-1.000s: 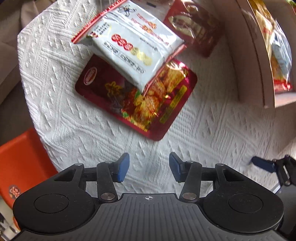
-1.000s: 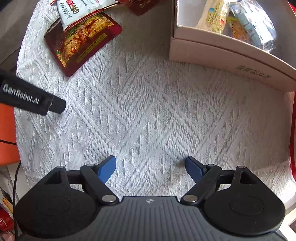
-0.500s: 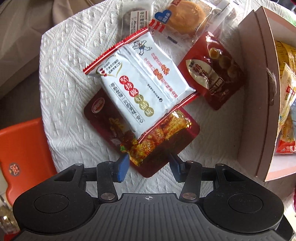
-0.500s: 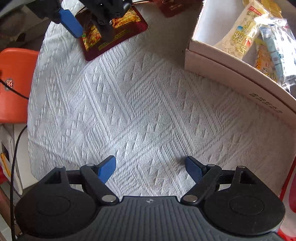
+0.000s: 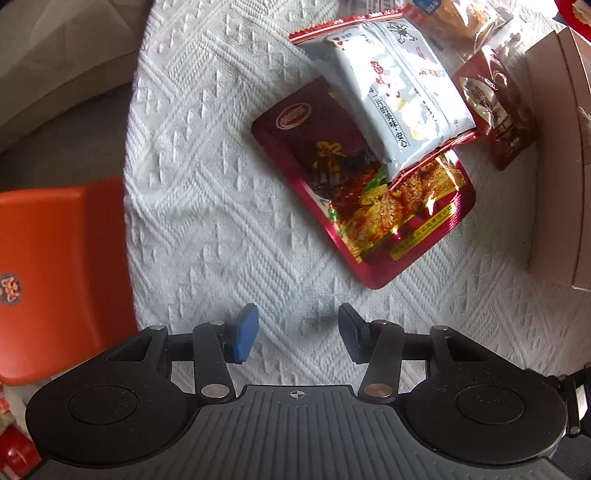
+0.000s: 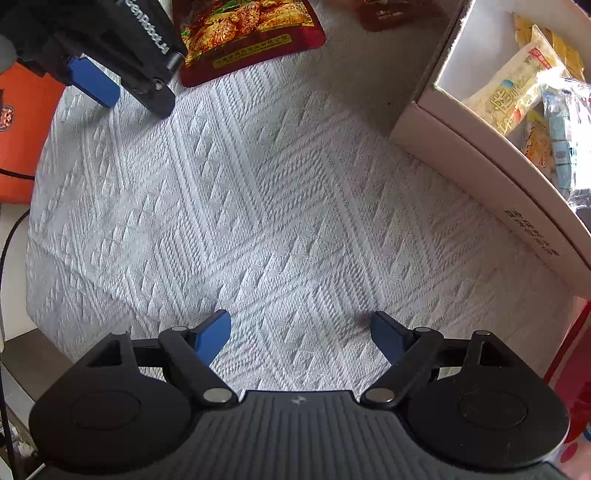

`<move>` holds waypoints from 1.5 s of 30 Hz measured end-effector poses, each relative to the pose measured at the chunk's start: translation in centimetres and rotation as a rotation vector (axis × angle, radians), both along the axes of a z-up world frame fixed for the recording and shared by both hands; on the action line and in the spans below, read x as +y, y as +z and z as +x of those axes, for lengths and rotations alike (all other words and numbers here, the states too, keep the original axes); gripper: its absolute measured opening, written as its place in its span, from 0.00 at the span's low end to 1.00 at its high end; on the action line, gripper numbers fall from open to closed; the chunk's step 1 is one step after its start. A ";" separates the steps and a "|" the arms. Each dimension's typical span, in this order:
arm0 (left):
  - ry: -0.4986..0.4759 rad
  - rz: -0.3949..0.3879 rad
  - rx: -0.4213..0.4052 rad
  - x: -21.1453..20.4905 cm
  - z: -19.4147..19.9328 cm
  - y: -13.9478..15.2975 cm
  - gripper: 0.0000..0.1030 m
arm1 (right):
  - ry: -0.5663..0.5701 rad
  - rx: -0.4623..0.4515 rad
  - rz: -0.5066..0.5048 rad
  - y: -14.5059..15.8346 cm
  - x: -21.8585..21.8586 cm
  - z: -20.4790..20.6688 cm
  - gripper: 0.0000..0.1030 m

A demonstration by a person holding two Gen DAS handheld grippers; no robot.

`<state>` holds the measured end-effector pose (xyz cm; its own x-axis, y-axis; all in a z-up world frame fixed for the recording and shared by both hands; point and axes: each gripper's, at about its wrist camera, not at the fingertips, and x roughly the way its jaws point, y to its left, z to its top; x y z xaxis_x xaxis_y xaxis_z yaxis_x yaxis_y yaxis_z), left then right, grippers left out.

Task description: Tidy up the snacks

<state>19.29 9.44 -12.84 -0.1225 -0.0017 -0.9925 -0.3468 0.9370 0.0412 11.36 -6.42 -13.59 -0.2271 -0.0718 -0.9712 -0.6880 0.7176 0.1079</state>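
Note:
A flat red snack pouch (image 5: 373,192) lies on the white textured cloth (image 5: 221,206), and a white packet (image 5: 399,92) rests across its far end. A smaller dark red pouch (image 5: 495,110) lies beside them, close to the cardboard box (image 5: 557,147). My left gripper (image 5: 297,332) is open over bare cloth just short of the red pouch, with nothing between its fingers. In the right wrist view my right gripper (image 6: 301,338) hangs wide open over bare cloth. The box (image 6: 491,177) at its right holds several snack bags (image 6: 517,88). The red pouch (image 6: 247,33) shows at the top there.
An orange chair seat (image 5: 59,273) sits below the table's left edge. More wrapped snacks (image 5: 461,14) lie at the far side of the cloth. The left gripper's body (image 6: 110,48) fills the top left of the right wrist view.
The left gripper has drawn back from over the red pouch and rolled, so the pouch now lies ahead and to the right. The right view has rolled; the box has shifted right.

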 end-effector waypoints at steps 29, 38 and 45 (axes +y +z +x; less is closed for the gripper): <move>0.322 -0.096 -0.249 12.2 -4.2 3.5 0.51 | 0.108 -0.266 0.338 6.4 12.2 12.8 0.74; 0.367 -0.063 -0.214 11.0 -4.7 2.7 0.51 | 0.104 -0.140 0.354 1.2 14.5 16.9 0.71; 0.390 -0.086 -0.244 9.8 -4.0 2.5 0.51 | 0.126 0.018 0.409 2.2 10.8 13.2 0.59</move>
